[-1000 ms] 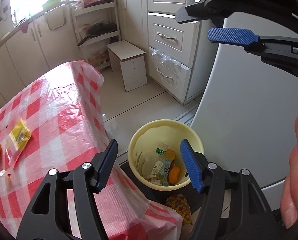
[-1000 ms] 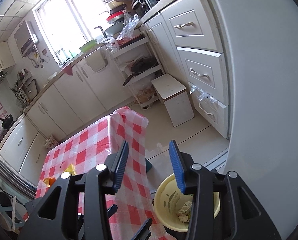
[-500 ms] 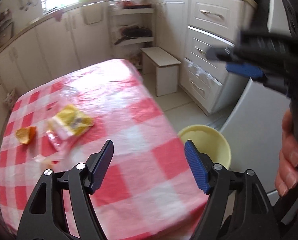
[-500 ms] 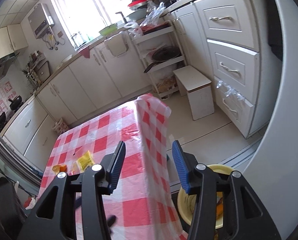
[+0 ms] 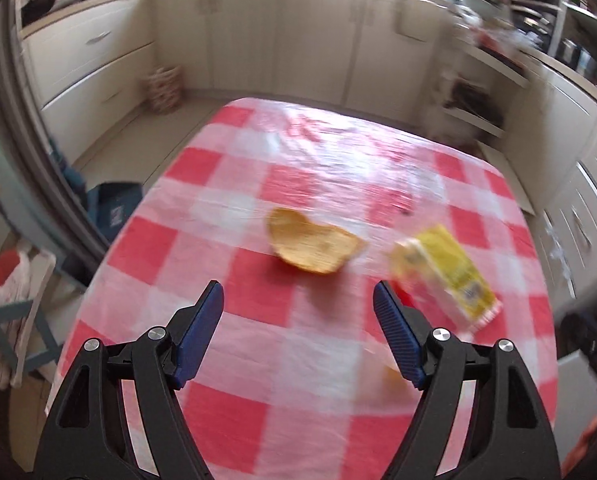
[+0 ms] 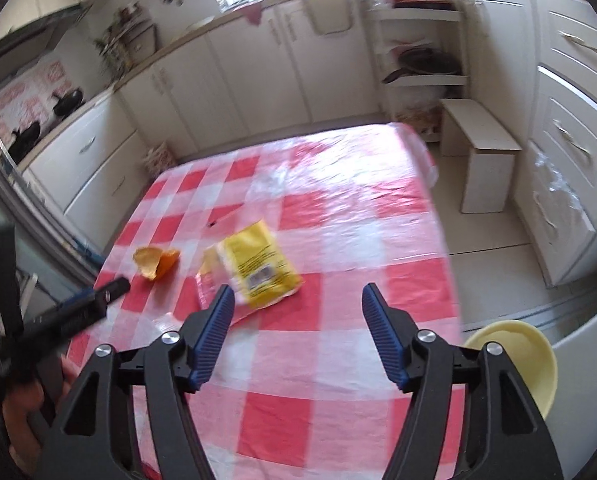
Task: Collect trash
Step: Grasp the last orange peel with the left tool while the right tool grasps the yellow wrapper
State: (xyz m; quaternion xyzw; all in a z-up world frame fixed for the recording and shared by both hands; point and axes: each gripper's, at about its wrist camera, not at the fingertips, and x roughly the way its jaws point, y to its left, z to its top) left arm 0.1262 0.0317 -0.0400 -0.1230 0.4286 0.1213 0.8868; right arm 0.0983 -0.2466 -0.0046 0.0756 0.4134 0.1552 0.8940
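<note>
Left gripper [image 5: 298, 308] hovering released, empty, above red-and-white checked plastic tablecloth [image 5: 258, 420]. Curled orange fruit peel [image 5: 312, 246] lying just ahead; crinkled yellow snack wrapper [image 5: 448, 270], blurred, ahead-right. Right gripper [image 6: 298, 308] jaws opening, empty; wrapper partly hidden behind its left finger. Pale yellow plastic bin [image 6: 526, 358], previously between left fingers, now cut off, beside right gripper.
</note>
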